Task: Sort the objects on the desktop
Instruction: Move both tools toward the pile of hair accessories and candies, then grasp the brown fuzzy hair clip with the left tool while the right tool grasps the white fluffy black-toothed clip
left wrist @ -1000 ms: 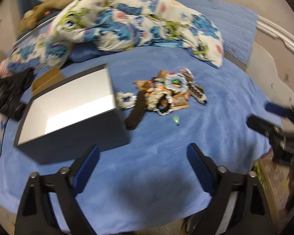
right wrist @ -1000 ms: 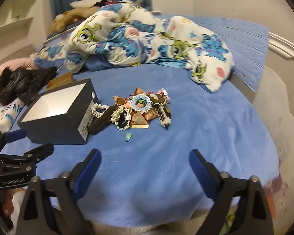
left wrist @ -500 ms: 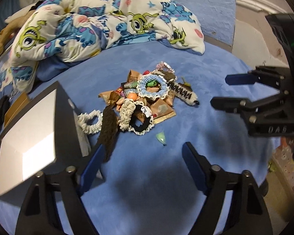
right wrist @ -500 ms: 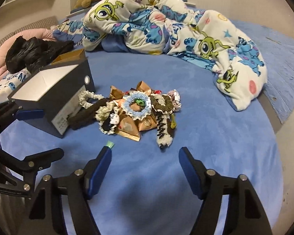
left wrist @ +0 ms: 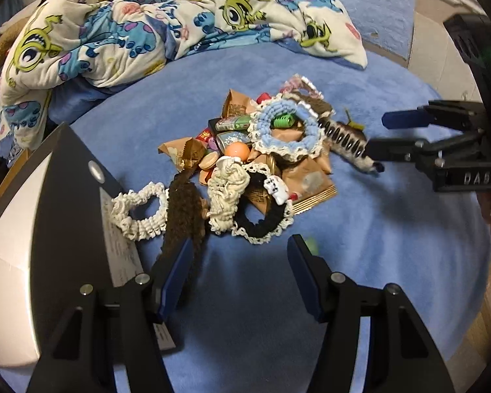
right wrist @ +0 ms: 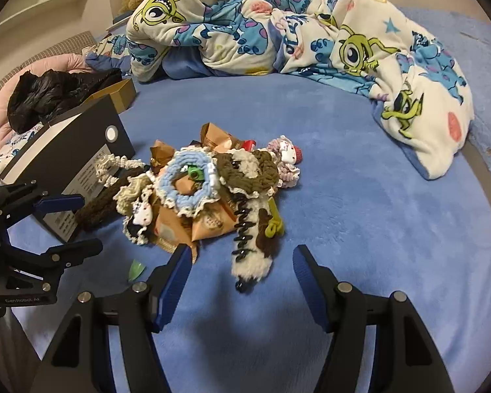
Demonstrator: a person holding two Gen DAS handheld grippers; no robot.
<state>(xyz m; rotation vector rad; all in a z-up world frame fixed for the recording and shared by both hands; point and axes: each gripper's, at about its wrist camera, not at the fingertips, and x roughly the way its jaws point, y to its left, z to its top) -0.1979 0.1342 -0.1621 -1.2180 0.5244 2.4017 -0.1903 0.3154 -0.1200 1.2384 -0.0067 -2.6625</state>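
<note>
A heap of scrunchies, snack packets and a hair clip lies on the blue bedspread (left wrist: 360,262). My left gripper (left wrist: 237,260) hovers just short of the black lace-edged scrunchie (left wrist: 261,221). Its jaws are closing with only bedspread between them, and a brown scrunchie (left wrist: 183,209) runs past its left finger. My right gripper (right wrist: 242,267) is open, and the near end of the fuzzy brown-and-white claw clip (right wrist: 250,252) lies between its fingertips, untouched by the pads. A light blue scrunchie (right wrist: 189,180) tops the heap. Each gripper also shows in the other's view, the right gripper (left wrist: 389,134) and the left gripper (right wrist: 68,226).
A black box with a white inside (left wrist: 58,203) stands open at the left, touching a cream scrunchie (left wrist: 140,211). A cartoon-print quilt (right wrist: 278,23) is bunched behind the heap. A black bag (right wrist: 48,91) and a cardboard box (right wrist: 117,93) lie at the far left.
Both grippers have come down and forward to the heap, which now looks much larger. Both pairs of jaws stand narrower than before. The right gripper has moved in beside the clip.
</note>
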